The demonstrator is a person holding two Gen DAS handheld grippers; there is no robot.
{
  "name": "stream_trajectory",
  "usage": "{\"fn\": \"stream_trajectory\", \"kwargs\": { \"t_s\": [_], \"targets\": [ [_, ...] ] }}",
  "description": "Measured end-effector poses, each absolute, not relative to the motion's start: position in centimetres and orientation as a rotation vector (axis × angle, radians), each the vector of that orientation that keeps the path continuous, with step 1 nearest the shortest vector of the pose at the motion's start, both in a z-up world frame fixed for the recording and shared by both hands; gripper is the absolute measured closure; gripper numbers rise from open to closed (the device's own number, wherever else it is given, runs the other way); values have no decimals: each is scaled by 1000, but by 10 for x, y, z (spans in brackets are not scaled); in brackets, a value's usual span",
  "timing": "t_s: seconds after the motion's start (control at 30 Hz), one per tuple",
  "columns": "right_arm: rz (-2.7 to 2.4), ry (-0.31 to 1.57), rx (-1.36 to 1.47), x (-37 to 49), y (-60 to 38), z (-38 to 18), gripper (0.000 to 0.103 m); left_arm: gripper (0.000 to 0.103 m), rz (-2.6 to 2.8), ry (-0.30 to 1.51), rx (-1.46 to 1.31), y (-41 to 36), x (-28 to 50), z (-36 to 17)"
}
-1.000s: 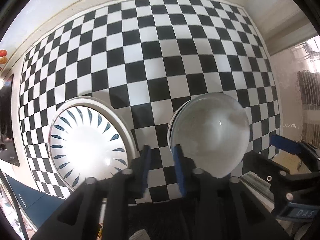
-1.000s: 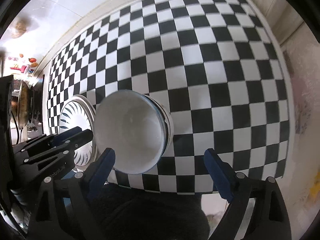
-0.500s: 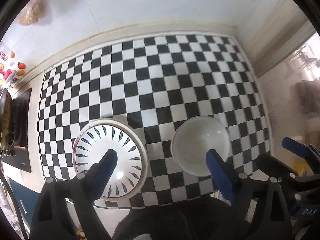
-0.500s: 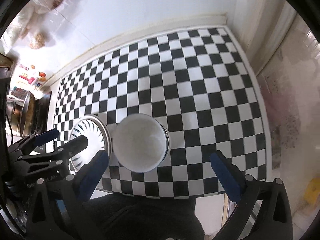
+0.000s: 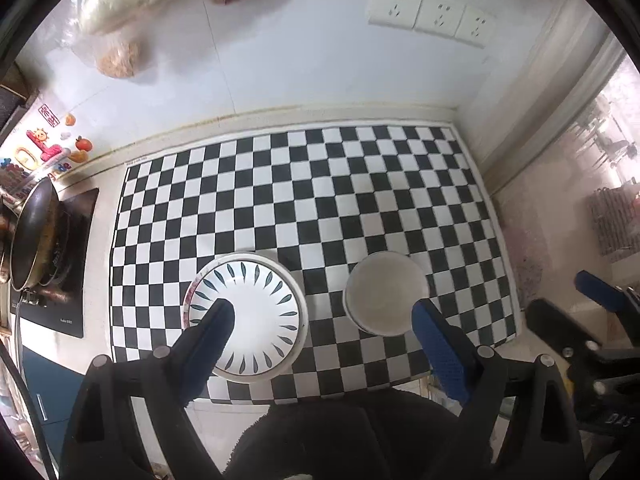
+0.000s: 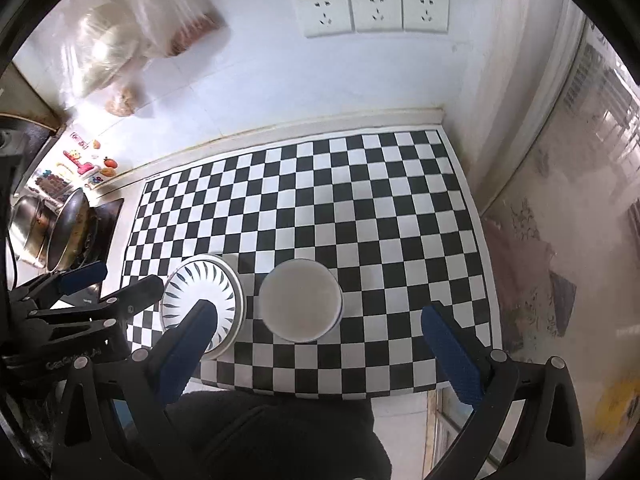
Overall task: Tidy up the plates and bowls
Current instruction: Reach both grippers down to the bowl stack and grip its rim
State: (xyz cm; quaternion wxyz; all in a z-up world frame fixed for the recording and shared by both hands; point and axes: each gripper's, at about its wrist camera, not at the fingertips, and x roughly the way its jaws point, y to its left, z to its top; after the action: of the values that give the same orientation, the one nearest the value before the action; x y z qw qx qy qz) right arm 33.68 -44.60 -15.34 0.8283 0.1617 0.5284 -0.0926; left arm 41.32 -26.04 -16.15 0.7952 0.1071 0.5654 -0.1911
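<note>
- The plate is white with thin dark leaf-shaped strokes fanning round its inner rim; a second rim shows under its left edge, so it looks like it sits on another plate, though how many I cannot tell. It lies in the lower left-centre of the left wrist view, on the near part of the checkered mat.
- The bowl is plain white and round, standing upright just right of the plate with a strip of mat between them; a second rim below its edge suggests a stack. In the right wrist view the bowl sits at lower centre and the plate to its left.
- The left gripper is wide open with nothing between its blue pads; one finger overlaps the plate in the picture, the other the bowl's right edge, but both hang above them.
- The right gripper is also spread wide and empty, its fingers framing the bowl from above without touching.
- The mat is black and white squares and covers most of the counter.
- A stove with a dark pan is at the left edge.
- Three wall sockets are at the upper centre of the right wrist view, and plastic bags hang at upper left.
- Coloured stickers mark the wall above the stove.
- A dark sleeve fills the bottom centre.
</note>
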Motion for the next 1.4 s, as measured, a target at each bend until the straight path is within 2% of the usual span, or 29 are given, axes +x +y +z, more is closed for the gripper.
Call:
{"fn": "stream_trajectory", "kwargs": {
  "t_s": [0.27,0.57,0.6,0.67,0.77,0.93,1.17,1.4],
  "targets": [
    [-220,1125,333,333,-447,-151,0,12,-420,1184,249,-263,400,-150],
    [-256,1174,386,348,-468,-190,0,13,-415,1210,220,-271,417,-180],
    [-258,1182,394,351,-470,-195,0,15,-428,1214,213,-273,420,-186],
    [-263,1197,402,356,-474,-206,0,45,-436,1222,221,-277,424,-195],
    [-275,1215,413,362,-480,-221,0,61,-441,1256,227,-282,432,-211],
    [-298,1247,435,374,-494,-257,0,62,-458,1334,209,-291,448,-250],
    [-293,1357,550,385,-513,-340,0,62,-446,1436,254,-306,461,-312],
    [-263,1420,640,388,-522,-392,0,62,-453,1508,278,-317,466,-349]
  ]
}}
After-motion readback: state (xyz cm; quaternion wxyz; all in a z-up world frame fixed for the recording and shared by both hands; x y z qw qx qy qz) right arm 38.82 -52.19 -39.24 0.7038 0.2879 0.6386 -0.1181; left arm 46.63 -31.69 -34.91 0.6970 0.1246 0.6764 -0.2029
